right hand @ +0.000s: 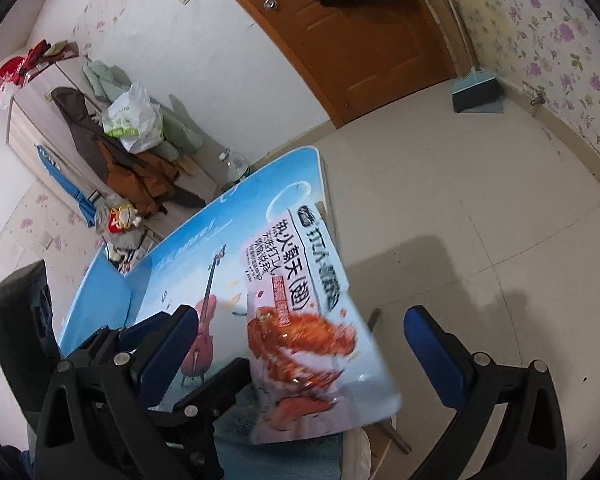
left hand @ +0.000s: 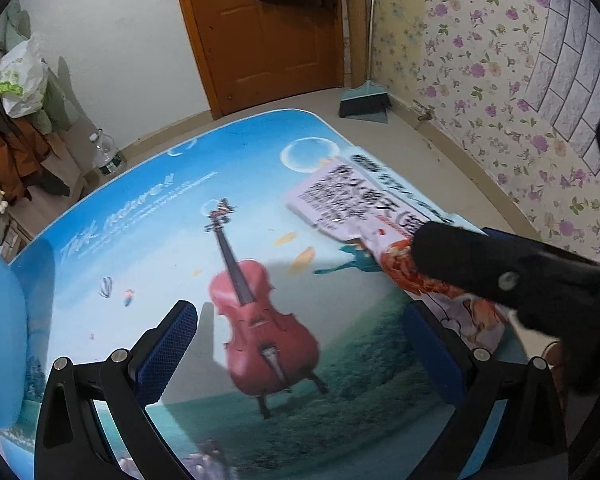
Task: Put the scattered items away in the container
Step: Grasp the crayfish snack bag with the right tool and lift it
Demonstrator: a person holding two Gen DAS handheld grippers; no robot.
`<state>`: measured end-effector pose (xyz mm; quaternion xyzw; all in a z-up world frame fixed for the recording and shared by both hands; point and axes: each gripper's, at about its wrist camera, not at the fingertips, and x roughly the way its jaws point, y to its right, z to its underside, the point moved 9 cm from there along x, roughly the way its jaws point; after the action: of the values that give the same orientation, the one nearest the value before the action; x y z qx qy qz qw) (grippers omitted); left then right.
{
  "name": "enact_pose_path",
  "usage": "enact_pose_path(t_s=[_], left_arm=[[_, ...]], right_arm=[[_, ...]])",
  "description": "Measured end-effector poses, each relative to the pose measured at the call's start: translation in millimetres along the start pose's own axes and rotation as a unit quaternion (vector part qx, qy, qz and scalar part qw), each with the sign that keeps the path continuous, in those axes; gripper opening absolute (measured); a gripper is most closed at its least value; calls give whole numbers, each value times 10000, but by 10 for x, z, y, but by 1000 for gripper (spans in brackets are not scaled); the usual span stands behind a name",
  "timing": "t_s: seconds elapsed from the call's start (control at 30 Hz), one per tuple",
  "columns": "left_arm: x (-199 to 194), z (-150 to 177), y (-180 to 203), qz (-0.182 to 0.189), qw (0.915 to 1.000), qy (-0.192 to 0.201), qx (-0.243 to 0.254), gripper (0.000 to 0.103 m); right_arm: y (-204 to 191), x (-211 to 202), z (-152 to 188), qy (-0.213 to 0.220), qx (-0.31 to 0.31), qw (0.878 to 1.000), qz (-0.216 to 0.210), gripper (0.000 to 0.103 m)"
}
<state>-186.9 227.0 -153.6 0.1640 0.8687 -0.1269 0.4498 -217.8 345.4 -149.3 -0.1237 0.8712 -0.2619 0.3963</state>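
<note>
**Both jaws wide, snack packet at the counter's right edge**

Your left gripper [left hand: 300, 360] hangs over the near middle of the counter with its blue-padded jaws spread wide and nothing between them; below the gap lies only the printed red cello picture. Your right gripper [right hand: 300, 360] is likewise spread wide. In the right wrist view the glossy white snack packet with a red crayfish picture and black lettering [right hand: 300, 320] sits in the gap between the pads, yet neither pad touches it, so you are not gripping it. From the left wrist view, one black finger of the right gripper lies across the near end of that packet [left hand: 340, 196], probably lining up for a pinch; whether it presses on the packet I cannot tell.

The packet lies flat at the right side of the blue picture-printed counter [left hand: 140, 208], its right edge seemingly at or over the counter's rim. That overhang may help: a flat, thin packet is hard to pinch from above, and an edge clear of the surface gives a pad room to slip beneath.

At the left edge of the counter a plain light-blue form [left hand: 0, 320] shows, perhaps the container, but too little of it is visible to be sure. If so, the packet must cross the counter from right to left. The slick film may slide, so close squarely.
</note>
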Motion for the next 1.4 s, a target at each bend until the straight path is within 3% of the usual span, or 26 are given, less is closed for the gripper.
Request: enact_pose_path(t_s=[0.43, 0.5, 0.6, 0.77, 0.87, 1.03, 1.4], left_arm=[[54, -30, 74, 118, 9998, -70, -117, 103], [43, -28, 81, 126, 9999, -58, -103, 103], [17, -25, 49, 93, 9999, -28, -77, 103], [22, 12, -96, -18, 9998, -86, -193, 103], [10, 49, -192, -57, 9996, -110, -265, 103], [-18, 75, -287, -119, 9994, -105, -294, 103], [-105, 166, -414, -131, 9996, -104, -224, 103]], right_arm=[[-8, 57, 27, -17, 42, 10000, -36, 103], [17, 59, 23, 4, 65, 10000, -50, 101], [61, 46, 21, -9, 31, 10000, -32, 88], [59, 39, 28, -27, -114, 9999, 22, 87], [31, 26, 33, -32, -403, 9986, 347, 87], [-87, -20, 36, 28, -1410, 9849, 1000, 87], [-318, 74, 69, -82, -2209, 9692, 1088, 87]])
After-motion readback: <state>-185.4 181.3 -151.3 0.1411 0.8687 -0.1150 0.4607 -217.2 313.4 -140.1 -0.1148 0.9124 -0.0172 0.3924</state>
